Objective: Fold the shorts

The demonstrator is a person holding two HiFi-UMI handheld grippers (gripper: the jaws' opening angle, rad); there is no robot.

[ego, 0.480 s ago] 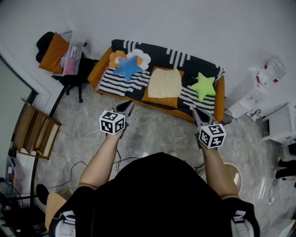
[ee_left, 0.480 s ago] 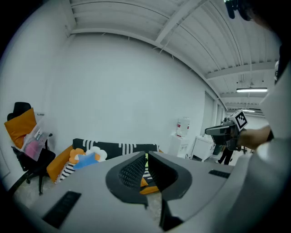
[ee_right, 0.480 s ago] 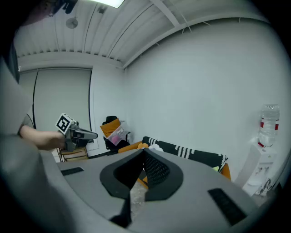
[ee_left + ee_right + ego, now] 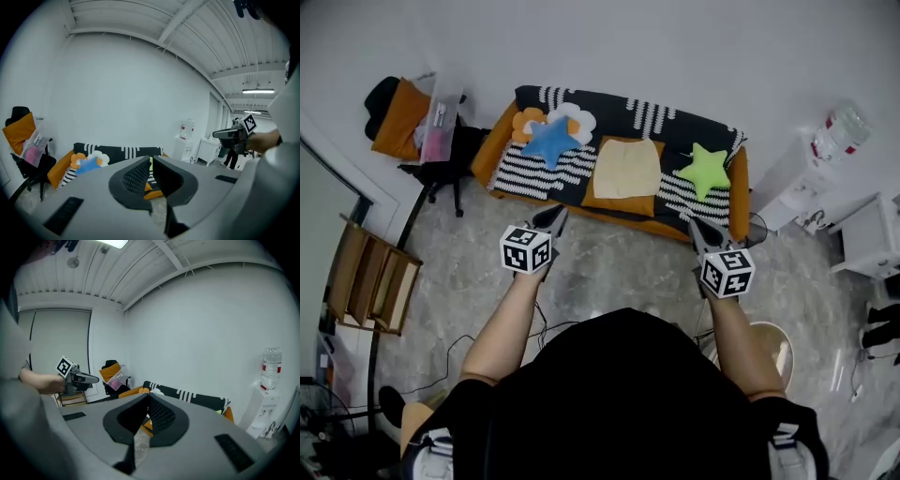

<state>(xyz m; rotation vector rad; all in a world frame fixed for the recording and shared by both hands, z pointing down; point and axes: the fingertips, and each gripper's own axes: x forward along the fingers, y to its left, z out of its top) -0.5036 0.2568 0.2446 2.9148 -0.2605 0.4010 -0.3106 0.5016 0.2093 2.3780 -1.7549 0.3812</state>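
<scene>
The pale yellow shorts (image 4: 628, 167) lie flat on an orange cushion in the middle of the sofa (image 4: 712, 225), which carries a black-and-white striped blanket. My left gripper (image 4: 560, 217) is held over the floor short of the sofa's front edge, shut and empty. To its right, at the same distance from the sofa, my right gripper (image 4: 694, 227) is shut as well, with nothing in it. In the left gripper view the jaws (image 4: 151, 161) meet and hide the shorts. The right gripper view shows its closed jaws (image 4: 147, 398) with the sofa behind them.
A blue star pillow (image 4: 550, 139) and a flower pillow lie at the sofa's left, a green star pillow (image 4: 705, 169) at its right. A chair with orange cloth (image 4: 431, 122), a wooden shelf (image 4: 370, 272), a water dispenser (image 4: 825, 150) and floor cables (image 4: 455, 342) surround the marble floor.
The sofa sits slightly higher and further left in the head view. Both grippers stay shut and keep nearly the same places.
</scene>
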